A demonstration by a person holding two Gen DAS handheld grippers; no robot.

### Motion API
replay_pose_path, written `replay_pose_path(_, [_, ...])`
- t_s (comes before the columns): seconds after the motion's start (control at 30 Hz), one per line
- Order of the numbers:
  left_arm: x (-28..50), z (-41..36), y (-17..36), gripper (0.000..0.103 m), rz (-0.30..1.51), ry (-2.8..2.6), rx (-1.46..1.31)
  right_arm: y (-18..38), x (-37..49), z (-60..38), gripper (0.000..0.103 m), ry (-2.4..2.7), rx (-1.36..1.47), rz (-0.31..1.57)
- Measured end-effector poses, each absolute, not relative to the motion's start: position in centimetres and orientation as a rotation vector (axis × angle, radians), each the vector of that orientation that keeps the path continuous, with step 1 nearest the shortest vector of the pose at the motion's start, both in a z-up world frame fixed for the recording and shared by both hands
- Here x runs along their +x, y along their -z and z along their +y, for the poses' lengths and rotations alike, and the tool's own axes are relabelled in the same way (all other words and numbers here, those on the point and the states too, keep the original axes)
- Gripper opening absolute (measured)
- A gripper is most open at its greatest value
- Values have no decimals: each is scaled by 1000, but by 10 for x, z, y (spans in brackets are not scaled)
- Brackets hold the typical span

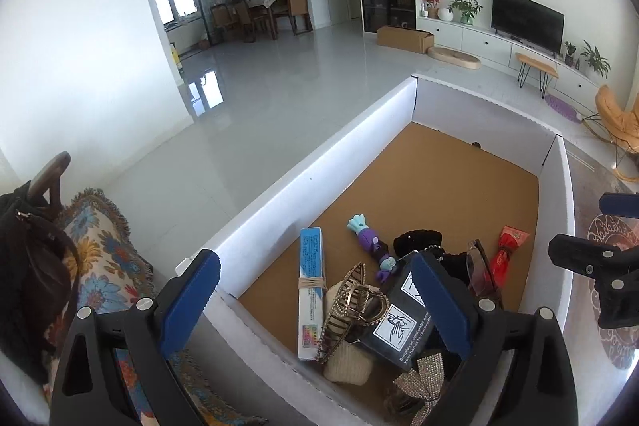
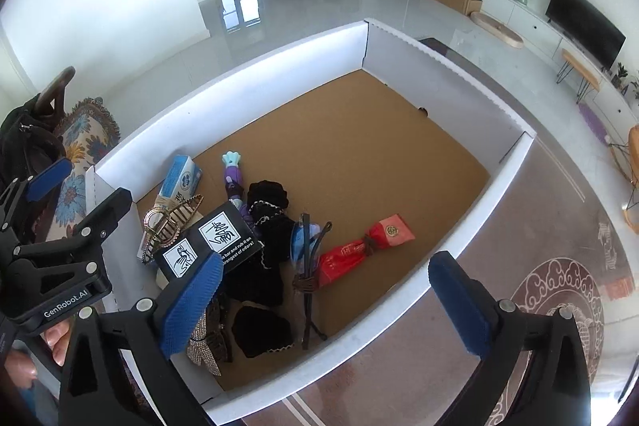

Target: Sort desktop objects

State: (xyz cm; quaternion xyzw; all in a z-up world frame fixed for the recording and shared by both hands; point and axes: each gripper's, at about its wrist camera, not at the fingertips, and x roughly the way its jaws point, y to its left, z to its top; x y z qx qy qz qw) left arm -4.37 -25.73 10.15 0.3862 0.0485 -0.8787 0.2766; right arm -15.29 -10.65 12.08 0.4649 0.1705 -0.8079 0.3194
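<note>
Left gripper (image 1: 315,300): hanging spread, nothing pinched | right gripper (image 2: 325,300): hanging spread, empty | black box (image 2: 209,244), gold clip (image 2: 169,222), glasses (image 2: 307,250), red packet (image 2: 365,246): lying clustered in white tray (image 2: 239,66), near corner.

Small objects (image 2: 247,250) heaped in white-walled tray's (image 2: 239,66) near-left corner

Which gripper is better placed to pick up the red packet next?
Right. The right gripper is open above the near wall, with the red packet just ahead. The left gripper sits over the hair claw and black box.
</note>
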Motion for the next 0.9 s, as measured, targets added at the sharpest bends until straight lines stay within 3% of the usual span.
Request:
replay_pose_path(0.2, [-39, -250, -102, 98, 228, 2408, 1142, -116, -157, -94, 103, 2108, 1351, 410])
replay_pose_path(0.9, [-15, -239, -107, 98, 248, 2448, 937, -104, -152, -91, 103, 2108, 1330, 397])
